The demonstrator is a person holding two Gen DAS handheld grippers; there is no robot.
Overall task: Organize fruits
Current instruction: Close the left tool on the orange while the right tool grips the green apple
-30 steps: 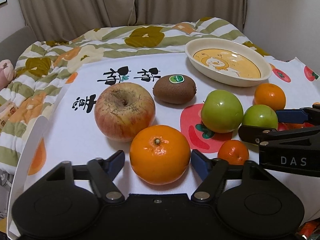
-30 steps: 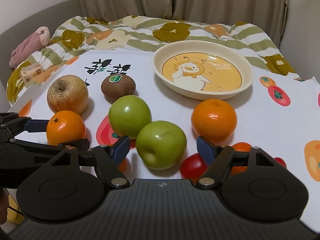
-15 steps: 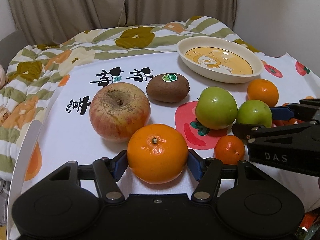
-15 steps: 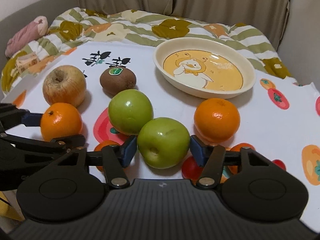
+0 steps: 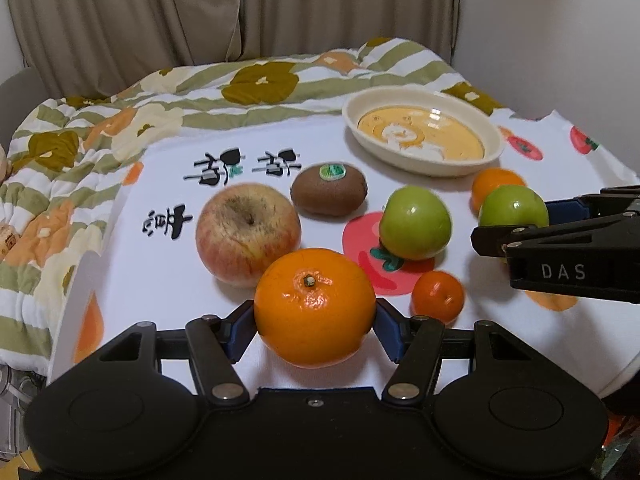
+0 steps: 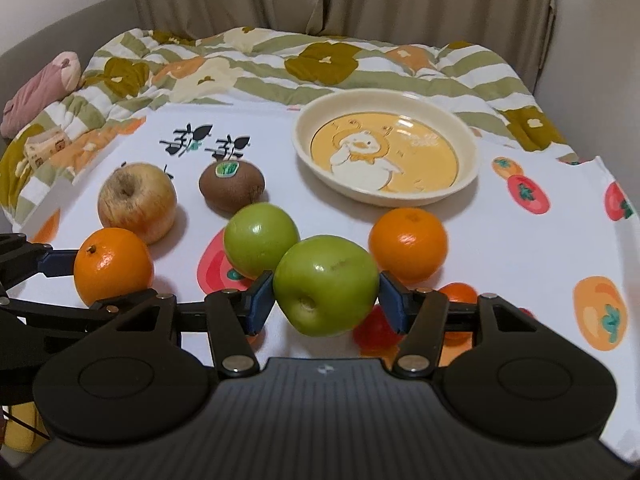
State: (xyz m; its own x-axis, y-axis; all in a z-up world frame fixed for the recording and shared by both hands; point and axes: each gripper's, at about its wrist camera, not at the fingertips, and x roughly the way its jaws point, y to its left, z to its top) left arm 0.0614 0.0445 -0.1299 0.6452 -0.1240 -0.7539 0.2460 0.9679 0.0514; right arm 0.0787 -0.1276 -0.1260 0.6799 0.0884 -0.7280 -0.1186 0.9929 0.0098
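My left gripper point(image 5: 315, 326) is shut on a large orange point(image 5: 314, 306) and holds it just above the white cloth. My right gripper point(image 6: 326, 294) is shut on a green apple point(image 6: 326, 284), lifted a little. On the cloth lie a red-yellow apple point(image 5: 248, 232), a kiwi point(image 5: 328, 194), a second green apple point(image 5: 415, 227), a small mandarin point(image 5: 438, 297) and another orange point(image 6: 408, 244). An empty cream dish with a duck picture point(image 6: 386, 152) stands at the back right.
The white fruit-print cloth point(image 6: 540, 248) lies over a striped flowered quilt point(image 6: 280, 64). Curtains hang behind. A pink soft toy point(image 6: 40, 88) lies at the far left. Small red tomatoes point(image 6: 374, 326) sit under my right gripper.
Both grippers closed from open onto their fruit: the left on the large orange, the right on the green apple. Both have risen slightly with the fruit.
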